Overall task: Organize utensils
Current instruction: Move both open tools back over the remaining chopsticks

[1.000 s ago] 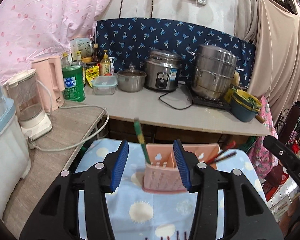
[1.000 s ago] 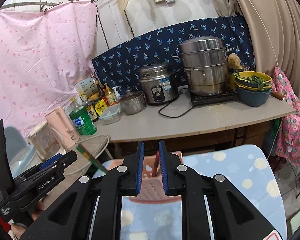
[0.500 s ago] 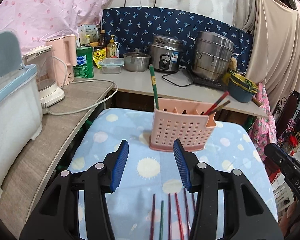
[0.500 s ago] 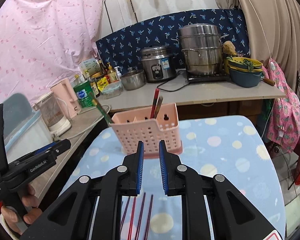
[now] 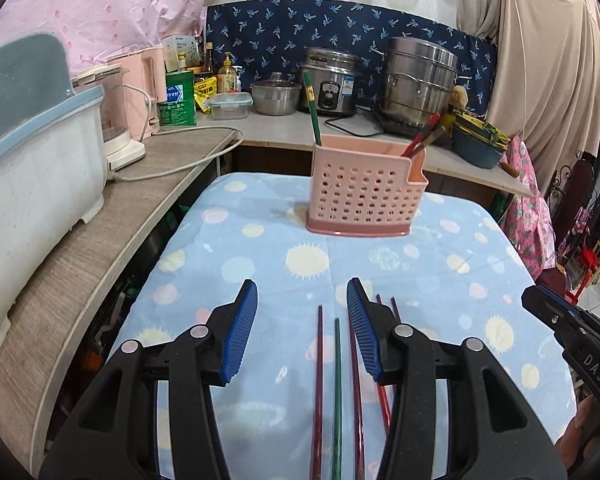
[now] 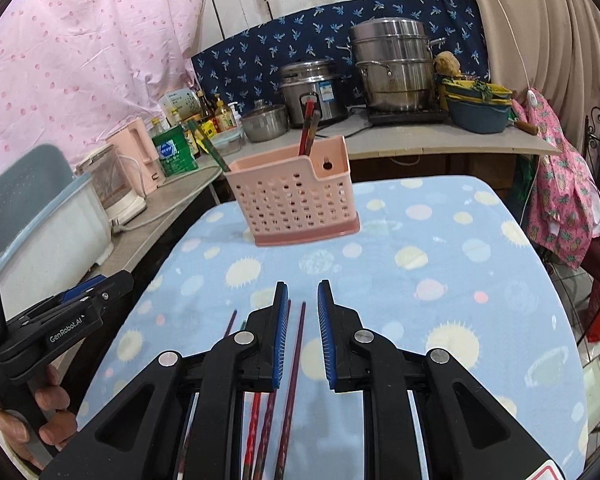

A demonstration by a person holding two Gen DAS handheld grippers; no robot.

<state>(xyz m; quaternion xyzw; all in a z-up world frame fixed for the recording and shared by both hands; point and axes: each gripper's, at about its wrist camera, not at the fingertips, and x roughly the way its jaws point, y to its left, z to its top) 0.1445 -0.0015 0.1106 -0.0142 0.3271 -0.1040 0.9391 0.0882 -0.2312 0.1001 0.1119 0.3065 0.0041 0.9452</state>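
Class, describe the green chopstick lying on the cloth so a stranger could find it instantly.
Start at the blue cloth with sun and planet prints, in front of the pink utensil holder. Near its front edge lies a row of chopsticks. The green chopstick is the only green one; its neighbours are dark red.

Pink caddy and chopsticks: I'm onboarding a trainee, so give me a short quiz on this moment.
1. True or false: the pink caddy lies tipped on its side.
2. What colour is the chopstick standing at the caddy's left end, seen from the left wrist view?
3. Where are the loose chopsticks? A) on the counter B) flat on the blue cloth, near the left gripper and the right gripper C) in the steel pot

Key: 1 false, it stands upright; 2 green; 3 B.
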